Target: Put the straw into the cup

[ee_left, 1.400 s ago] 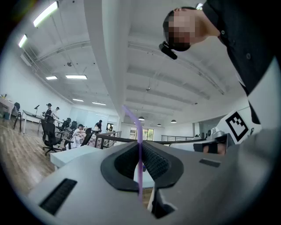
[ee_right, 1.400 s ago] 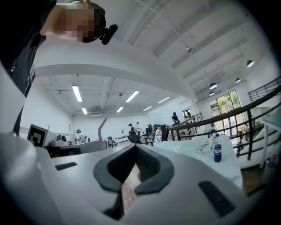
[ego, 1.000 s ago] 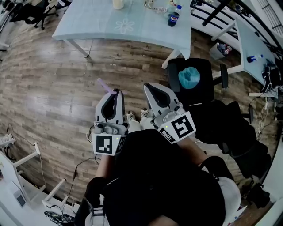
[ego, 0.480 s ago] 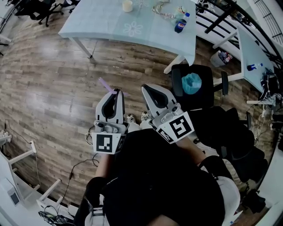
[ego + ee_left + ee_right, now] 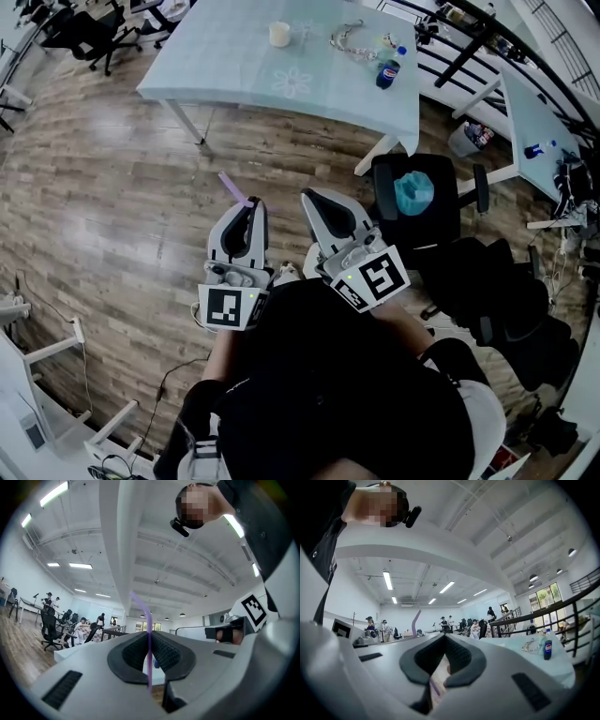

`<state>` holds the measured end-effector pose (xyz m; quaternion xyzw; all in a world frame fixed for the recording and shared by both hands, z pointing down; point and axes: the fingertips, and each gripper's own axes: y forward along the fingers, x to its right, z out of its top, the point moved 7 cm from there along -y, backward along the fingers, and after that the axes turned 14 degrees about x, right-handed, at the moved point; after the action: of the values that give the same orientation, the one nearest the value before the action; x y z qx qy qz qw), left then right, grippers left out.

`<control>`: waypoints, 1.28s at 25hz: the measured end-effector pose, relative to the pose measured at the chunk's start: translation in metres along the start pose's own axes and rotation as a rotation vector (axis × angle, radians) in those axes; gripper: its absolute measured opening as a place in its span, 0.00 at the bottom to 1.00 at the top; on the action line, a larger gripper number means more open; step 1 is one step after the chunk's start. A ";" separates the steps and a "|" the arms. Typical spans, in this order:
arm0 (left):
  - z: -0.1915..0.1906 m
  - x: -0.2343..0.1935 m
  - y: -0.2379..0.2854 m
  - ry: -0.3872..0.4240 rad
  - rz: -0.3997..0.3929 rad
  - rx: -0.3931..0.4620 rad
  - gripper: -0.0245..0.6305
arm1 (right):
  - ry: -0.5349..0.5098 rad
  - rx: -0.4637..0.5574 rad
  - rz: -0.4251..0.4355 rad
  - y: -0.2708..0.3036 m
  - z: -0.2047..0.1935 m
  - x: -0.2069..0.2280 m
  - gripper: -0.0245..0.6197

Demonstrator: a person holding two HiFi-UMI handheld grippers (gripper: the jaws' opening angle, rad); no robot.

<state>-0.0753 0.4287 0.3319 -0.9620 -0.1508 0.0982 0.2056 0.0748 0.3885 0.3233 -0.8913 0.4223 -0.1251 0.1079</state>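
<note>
A thin purple straw [image 5: 234,186] sticks out past the tip of my left gripper [image 5: 251,204], which is shut on it. In the left gripper view the straw [image 5: 143,609] rises between the pressed pads and bends left at the top. My right gripper [image 5: 319,199] is held beside it, shut, and I see nothing held in it. Its tips [image 5: 444,635] meet, and the straw [image 5: 415,618] shows to its left. A small cream cup [image 5: 279,35] stands upright on the pale blue table [image 5: 234,70] far ahead. Both grippers hang over wooden floor, well short of the table.
A cola bottle [image 5: 387,73] and a chain-like tangle [image 5: 352,37] are on the table's right part. A black office chair with a teal bundle [image 5: 413,192] stands right of the grippers. More desks [image 5: 534,94] lie at the right, chairs [image 5: 80,28] at the upper left. People sit far off.
Both grippers have been carried forward over the floor toward the table, which now sits lower and nearer in the head view. The straw stays gripped in the left one.
</note>
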 end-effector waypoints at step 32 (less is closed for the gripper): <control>-0.062 -0.086 0.147 0.005 0.025 -0.076 0.08 | 0.031 -0.027 -0.018 0.127 -0.031 0.128 0.05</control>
<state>-0.1029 0.2494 0.3360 -0.9711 -0.1418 0.0927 0.1679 0.0513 0.2071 0.3319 -0.8944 0.4175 -0.1342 0.0883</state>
